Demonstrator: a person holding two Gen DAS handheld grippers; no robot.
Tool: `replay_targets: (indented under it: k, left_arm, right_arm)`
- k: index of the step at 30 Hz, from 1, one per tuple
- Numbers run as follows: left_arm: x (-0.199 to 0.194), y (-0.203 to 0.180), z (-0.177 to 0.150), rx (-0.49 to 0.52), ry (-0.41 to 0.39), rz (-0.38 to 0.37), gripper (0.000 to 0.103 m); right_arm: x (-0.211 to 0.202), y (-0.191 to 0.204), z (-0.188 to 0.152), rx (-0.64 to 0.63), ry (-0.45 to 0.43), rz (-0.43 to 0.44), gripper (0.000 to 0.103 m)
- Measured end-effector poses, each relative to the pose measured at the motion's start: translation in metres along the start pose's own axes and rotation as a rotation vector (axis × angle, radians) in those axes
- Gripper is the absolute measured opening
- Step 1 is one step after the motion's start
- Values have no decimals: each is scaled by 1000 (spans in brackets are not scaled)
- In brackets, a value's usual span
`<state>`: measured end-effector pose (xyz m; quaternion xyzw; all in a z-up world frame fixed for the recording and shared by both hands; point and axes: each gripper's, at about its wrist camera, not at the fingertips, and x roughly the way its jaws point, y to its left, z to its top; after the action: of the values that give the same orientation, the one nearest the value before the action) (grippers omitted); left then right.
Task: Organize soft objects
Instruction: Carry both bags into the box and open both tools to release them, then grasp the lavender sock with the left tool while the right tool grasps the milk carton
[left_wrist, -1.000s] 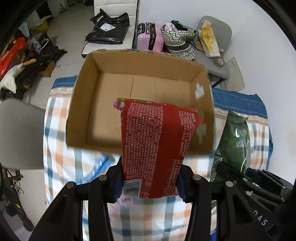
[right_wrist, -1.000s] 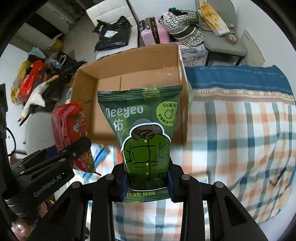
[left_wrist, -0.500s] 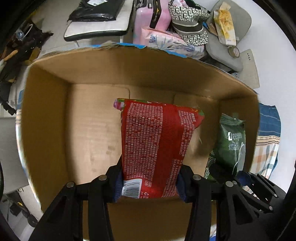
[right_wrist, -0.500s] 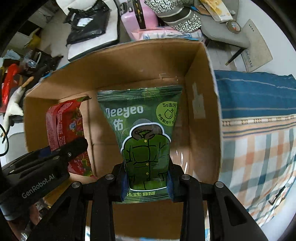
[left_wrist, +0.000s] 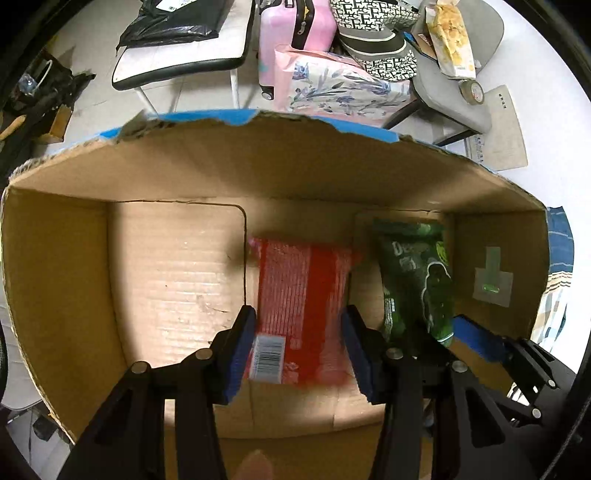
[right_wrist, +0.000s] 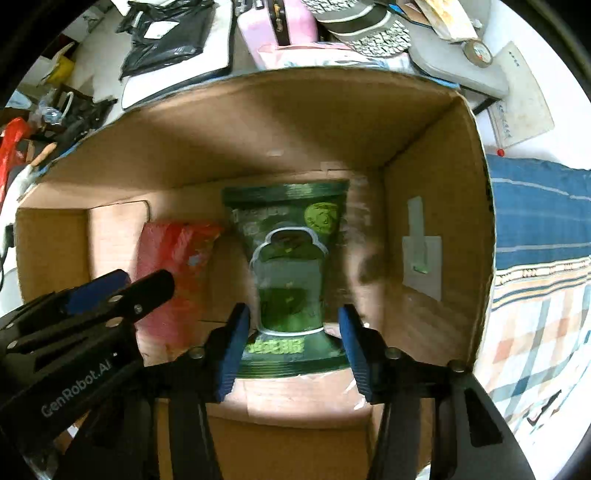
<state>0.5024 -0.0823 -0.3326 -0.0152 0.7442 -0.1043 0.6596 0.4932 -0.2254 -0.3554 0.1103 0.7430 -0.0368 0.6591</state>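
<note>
Bright overhead room light, shadowed cardboard box (left_wrist: 155, 280) interior, motion-blurred packets, strong fisheye bending and dark corners.

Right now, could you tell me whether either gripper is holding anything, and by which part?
Nothing is held: the left gripper and right gripper are open, with the red packet and green packet released in the cardboard box.

Pale tiled floor (left_wrist: 92, 44), white wall (left_wrist: 535, 55) on the right. White chair (left_wrist: 177, 66) carries a black plastic bag (left_wrist: 177, 22). Pink suitcase (left_wrist: 291, 33) stands beside it, floral pink package (left_wrist: 332, 85) in front. Grey chair (left_wrist: 454, 85) holds a yellow packet (left_wrist: 452, 37) and a tape roll (left_wrist: 472, 91). Checked cloth with blue border (right_wrist: 543, 258) at right. Clutter piled at far left (right_wrist: 33, 122).
</note>
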Motion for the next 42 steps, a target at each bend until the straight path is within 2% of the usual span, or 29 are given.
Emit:
replay_targets:
  k: [3, 5, 9, 11, 13, 17, 22, 24, 27, 28, 30, 32, 42]
  left_arm:
    - [-7, 2, -1, 1, -13, 3, 56]
    - [-9, -1, 3, 6, -18, 7, 62]
    - [-22, 4, -6, 1, -38, 15, 76]
    - [-29, 6, -11, -1, -52, 20, 84]
    - [-36, 8, -14, -8, -63, 28, 91]
    - [-53, 14, -34, -19, -101, 50, 91]
    - [-73, 22, -57, -32, -159, 82, 91]
    - [-84, 24, -70, -29, -150, 93, 91]
    - [-100, 22, -89, -23, -202, 122, 91]
    - [-105, 21, -94, -23, -217, 127, 91]
    - [-118, 19, -110, -21, -257, 136, 91]
    - [-128, 16, -123, -7, -284, 145, 91]
    - [-180, 4, -185, 18, -402, 150, 91]
  right_arm:
    - [-8, 5, -6, -11, -6, -14, 60]
    - [-16, 11, -12, -18, -12, -31, 68]
    - [-29, 17, -27, -40, -10, -52, 72]
    - [-34, 18, -33, -48, -15, -50, 89]
    - [-42, 21, -44, -58, -28, -45, 93]
    - [-54, 26, -64, -71, -48, -36, 103]
    - [-77, 31, -96, -84, -105, -74, 103]
    - [-83, 29, -102, -93, -137, -92, 103]
    - [-99, 28, -121, -97, -184, -107, 103]
    - [-98, 22, -116, -98, -193, -104, 103]
    - [-108, 21, -133, -97, -219, -101, 103]
    - [-111, 17, -135, -102, -237, -91, 103]
    - [-158, 15, -203, -123, -335, -35, 103]
